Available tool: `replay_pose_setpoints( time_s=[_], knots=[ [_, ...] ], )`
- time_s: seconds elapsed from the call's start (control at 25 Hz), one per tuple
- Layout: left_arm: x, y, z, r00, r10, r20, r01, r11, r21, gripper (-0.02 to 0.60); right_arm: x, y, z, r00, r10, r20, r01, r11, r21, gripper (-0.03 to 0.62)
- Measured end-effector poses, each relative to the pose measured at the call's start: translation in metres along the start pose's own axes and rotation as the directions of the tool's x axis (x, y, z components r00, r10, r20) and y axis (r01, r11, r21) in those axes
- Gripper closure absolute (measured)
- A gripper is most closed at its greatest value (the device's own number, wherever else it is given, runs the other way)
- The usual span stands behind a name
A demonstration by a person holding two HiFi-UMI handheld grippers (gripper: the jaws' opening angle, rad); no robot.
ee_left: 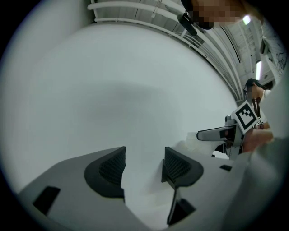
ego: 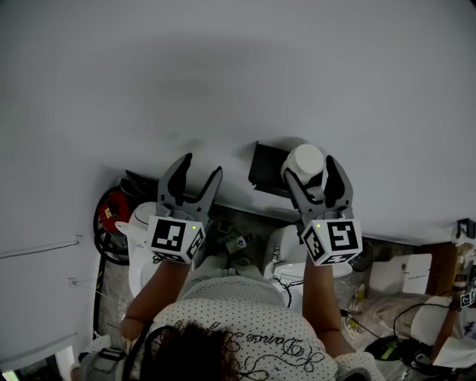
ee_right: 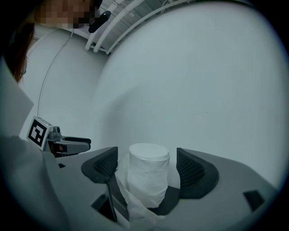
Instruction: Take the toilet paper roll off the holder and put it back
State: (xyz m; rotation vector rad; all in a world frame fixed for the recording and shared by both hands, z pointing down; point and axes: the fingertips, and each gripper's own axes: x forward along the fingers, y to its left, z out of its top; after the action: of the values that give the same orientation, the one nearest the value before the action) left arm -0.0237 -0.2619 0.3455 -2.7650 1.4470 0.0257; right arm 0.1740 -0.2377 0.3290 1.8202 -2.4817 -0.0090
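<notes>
A plain pale wall (ego: pixel 223 74) fills everything ahead of the left hand-held gripper (ego: pixel 201 165) and the right hand-held gripper (ego: pixel 309 167), softly and evenly lit. Below and between them lies a dark speckled floor (ego: pixel 242 223). A red object (ego: pixel 111 212) sits low to the left of the left hand-held gripper, against a white fixture (ego: pixel 140 227). Under the right hand-held gripper stands another white ceramic fixture (ego: pixel 288 253), with a white box (ego: pixel 401 274) and dark cables (ego: pixel 372 327) further right. High above, white rails (ee_left: pixel 135 11) run along the wall, near a bright strip light (ee_left: pixel 259 70).
</notes>
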Motion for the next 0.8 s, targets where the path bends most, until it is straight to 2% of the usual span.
replay_pose_setpoints(
  time_s=[0.32,0.64,0.8],
  knots=[
    [-0.004,0.007,-0.004,1.0,0.018,-0.004,-0.018,1.0,0.005,0.324,0.012,0.003,-0.012,0.999,0.014,-0.033,-0.014,1.0,-0.002,0.228],
    [-0.008,0.008,-0.006,1.0,0.022,-0.01,-0.021,1.0,0.004,0.324,0.011,-0.005,-0.014,0.999,-0.024,-0.034,0.024,1.0,-0.005,0.295],
    [-0.008,0.007,-0.007,1.0,0.021,-0.01,-0.021,1.0,0.003,0.324,0.011,-0.007,-0.015,0.999,-0.028,-0.035,0.028,1.0,-0.007,0.298]
  ],
)
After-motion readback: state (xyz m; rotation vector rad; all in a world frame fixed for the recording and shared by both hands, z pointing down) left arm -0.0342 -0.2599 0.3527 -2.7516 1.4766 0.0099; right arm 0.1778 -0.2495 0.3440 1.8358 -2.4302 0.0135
